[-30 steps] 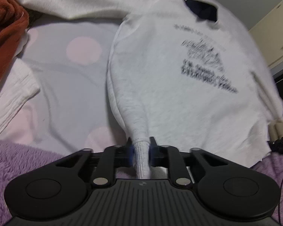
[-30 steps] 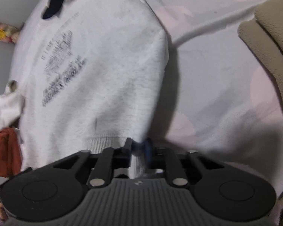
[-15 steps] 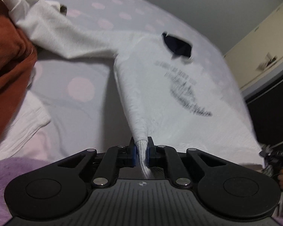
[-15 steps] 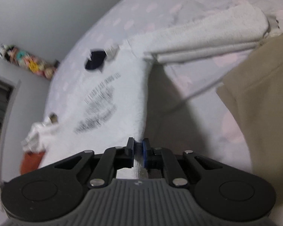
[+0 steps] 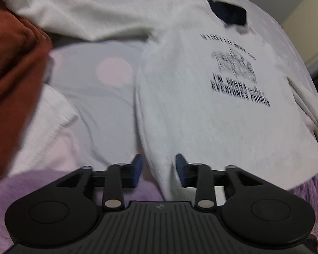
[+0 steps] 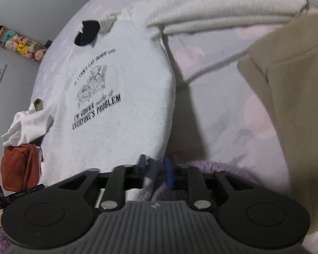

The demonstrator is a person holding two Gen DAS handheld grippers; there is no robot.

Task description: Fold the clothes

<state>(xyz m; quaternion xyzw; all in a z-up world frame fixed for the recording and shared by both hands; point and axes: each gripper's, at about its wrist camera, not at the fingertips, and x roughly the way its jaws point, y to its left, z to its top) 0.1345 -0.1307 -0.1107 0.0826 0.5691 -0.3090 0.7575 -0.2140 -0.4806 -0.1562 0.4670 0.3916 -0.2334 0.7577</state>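
Note:
A white sweatshirt (image 5: 190, 110) with black print lies chest up on the dotted bed sheet (image 5: 108, 89). Its one sleeve (image 5: 78, 21) stretches off to the left, and in the right wrist view the other sleeve (image 6: 222, 8) runs off to the right. My left gripper (image 5: 159, 166) is opening over the hem's near left corner; the cloth passes between the blue pads, which stand clear of it. My right gripper (image 6: 155, 166) is also opening at the sweatshirt's (image 6: 116, 110) other hem corner. A blurred strip of hem hangs loose between its fingers.
A rust-orange garment (image 5: 14, 74) and a white ribbed one (image 5: 42, 131) lie to the left of the sweatshirt. A tan garment (image 6: 286, 110) lies to its right. A purple fleece (image 5: 31, 188) covers the near edge. Plush toys (image 6: 17, 42) line the wall and a cream cabinet (image 5: 307, 21) stands nearby.
Both grippers were shut on the hem corners and lifted them; now both sets of jaws have parted. The sweatshirt has dropped and lies flatter on the bed.

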